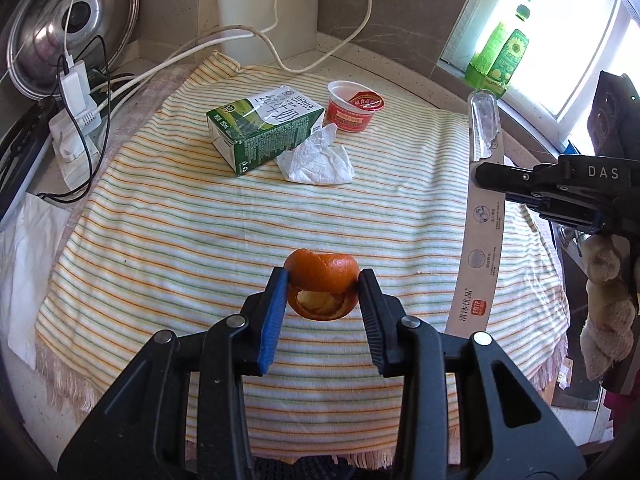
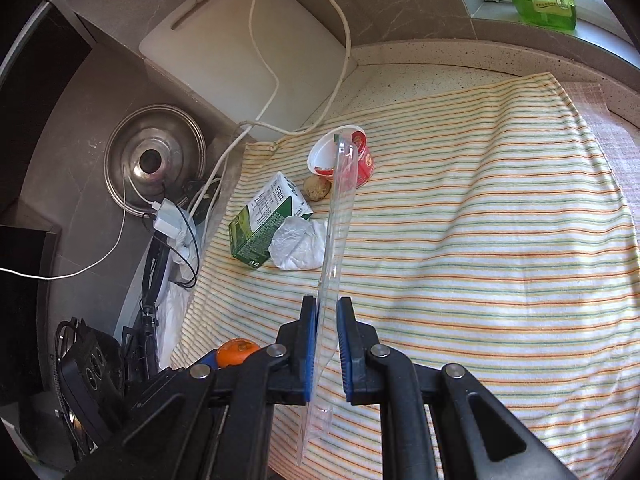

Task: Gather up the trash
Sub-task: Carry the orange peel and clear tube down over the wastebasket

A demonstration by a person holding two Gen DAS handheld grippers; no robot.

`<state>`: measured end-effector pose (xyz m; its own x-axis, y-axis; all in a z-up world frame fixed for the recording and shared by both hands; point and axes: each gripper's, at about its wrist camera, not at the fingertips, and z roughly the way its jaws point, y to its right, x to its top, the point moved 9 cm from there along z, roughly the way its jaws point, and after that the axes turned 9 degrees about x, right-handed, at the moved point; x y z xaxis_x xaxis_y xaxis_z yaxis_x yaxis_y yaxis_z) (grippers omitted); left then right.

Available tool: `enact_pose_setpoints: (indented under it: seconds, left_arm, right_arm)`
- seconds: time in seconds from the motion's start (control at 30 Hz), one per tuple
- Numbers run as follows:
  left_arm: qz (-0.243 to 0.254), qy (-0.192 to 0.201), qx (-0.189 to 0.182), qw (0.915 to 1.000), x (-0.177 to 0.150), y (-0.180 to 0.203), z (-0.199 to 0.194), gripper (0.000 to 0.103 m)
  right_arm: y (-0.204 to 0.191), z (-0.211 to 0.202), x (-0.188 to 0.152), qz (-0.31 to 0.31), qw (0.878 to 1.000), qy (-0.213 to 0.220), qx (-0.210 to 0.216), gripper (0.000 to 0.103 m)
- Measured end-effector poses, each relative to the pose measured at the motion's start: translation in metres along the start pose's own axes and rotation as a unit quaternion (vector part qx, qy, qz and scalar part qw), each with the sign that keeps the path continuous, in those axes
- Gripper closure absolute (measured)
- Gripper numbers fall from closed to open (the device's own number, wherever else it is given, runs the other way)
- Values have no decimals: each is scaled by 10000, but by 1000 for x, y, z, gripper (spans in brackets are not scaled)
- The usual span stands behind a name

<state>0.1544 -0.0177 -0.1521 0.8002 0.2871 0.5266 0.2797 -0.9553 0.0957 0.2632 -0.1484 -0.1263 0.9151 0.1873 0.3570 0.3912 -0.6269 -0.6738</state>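
Note:
My left gripper (image 1: 324,277) is shut on a curled orange peel (image 1: 320,268), which it holds just above the striped cloth (image 1: 180,240). My right gripper (image 2: 326,304) is shut on a long clear plastic package (image 2: 340,208) with a printed card back (image 1: 478,240), which stands upright at the cloth's right side. The peel (image 2: 236,352) also shows at the lower left of the right wrist view. At the far side of the cloth lie a green milk carton (image 1: 264,132), a crumpled white tissue (image 1: 316,158) and a red yogurt cup (image 1: 354,108).
A small brown lump (image 2: 317,189) sits between the carton and the cup. A steel pot lid (image 1: 72,28), a white charger with cables (image 1: 74,80) and a white cutting board (image 2: 240,52) crowd the back left. A green bottle (image 1: 504,52) stands on the window sill.

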Motion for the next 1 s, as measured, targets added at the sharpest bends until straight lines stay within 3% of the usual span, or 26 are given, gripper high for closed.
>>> enact_pose_setpoints:
  seconds: [0.67, 1.0]
  left_arm:
    - [182, 40, -104, 9998, -64, -19, -59, 69]
    - [112, -58, -198, 9997, -103, -28, -82, 69]
  right_arm:
    - [-65, -39, -76, -901, 9958, 52, -129, 94]
    - [-81, -38, -133, -1178, 9927, -164, -204, 94]
